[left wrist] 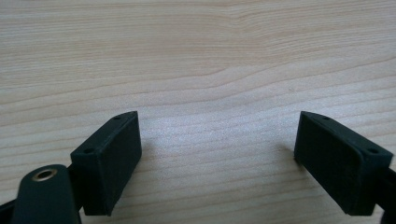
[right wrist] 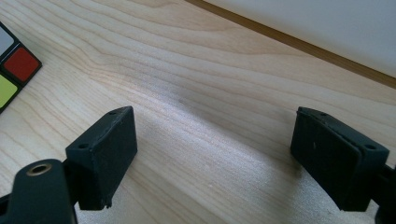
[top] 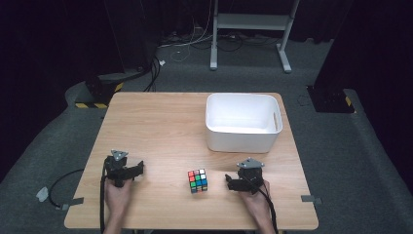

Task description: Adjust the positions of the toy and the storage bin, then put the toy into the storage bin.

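A colour cube (top: 197, 180) lies on the wooden table (top: 160, 126) near its front edge, between the two hands. My right gripper (top: 233, 181) rests just right of the cube, open, jaws wide apart over bare wood (right wrist: 215, 154). The cube's corner (right wrist: 14, 70) shows at the left edge of the right gripper view. My left gripper (top: 132, 170) sits at the front left, well apart from the cube. It is open with only table grain between its jaws (left wrist: 217, 158). A white bin (top: 242, 122) stands behind the cube at the back right.
The bin's white wall (right wrist: 327, 28) crosses the top right of the right gripper view. Beyond the table are a grey carpet, cables (top: 185, 46) and a metal stand (top: 251, 22). Broad bare wood spans the table's left half.
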A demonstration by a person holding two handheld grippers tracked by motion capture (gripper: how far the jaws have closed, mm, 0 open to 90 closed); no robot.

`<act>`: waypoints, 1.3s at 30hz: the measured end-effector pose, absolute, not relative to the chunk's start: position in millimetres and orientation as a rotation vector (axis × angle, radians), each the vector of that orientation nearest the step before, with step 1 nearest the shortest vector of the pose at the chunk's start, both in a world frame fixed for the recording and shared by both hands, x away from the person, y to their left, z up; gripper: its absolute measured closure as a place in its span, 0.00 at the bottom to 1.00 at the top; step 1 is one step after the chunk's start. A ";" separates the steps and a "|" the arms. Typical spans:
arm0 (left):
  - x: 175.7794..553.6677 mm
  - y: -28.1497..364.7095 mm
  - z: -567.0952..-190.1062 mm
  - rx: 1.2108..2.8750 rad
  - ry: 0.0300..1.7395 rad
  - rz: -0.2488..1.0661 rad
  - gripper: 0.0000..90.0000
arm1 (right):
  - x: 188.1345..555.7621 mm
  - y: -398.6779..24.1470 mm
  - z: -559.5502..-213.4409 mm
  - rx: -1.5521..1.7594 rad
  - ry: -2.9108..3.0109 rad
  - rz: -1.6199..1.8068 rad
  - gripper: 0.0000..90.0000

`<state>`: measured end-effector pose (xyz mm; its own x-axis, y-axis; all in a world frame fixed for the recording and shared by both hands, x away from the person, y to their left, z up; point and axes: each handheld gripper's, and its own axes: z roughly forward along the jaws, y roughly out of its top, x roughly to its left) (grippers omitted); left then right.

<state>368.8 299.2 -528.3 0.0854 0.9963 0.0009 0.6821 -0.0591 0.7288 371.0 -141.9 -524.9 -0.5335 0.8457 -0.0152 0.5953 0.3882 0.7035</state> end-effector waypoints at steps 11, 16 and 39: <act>368.9 299.2 -528.3 1.802 1.654 0.716 0.17 | 370.1 -142.7 -524.9 1.246 2.283 0.931 0.16; 368.9 299.2 -528.3 1.802 1.654 0.716 0.17 | 366.8 -143.4 -523.2 1.246 2.300 0.924 0.18; 368.9 299.3 -528.3 1.802 1.653 0.716 0.17 | 334.2 -140.0 -517.8 1.113 2.388 1.089 0.17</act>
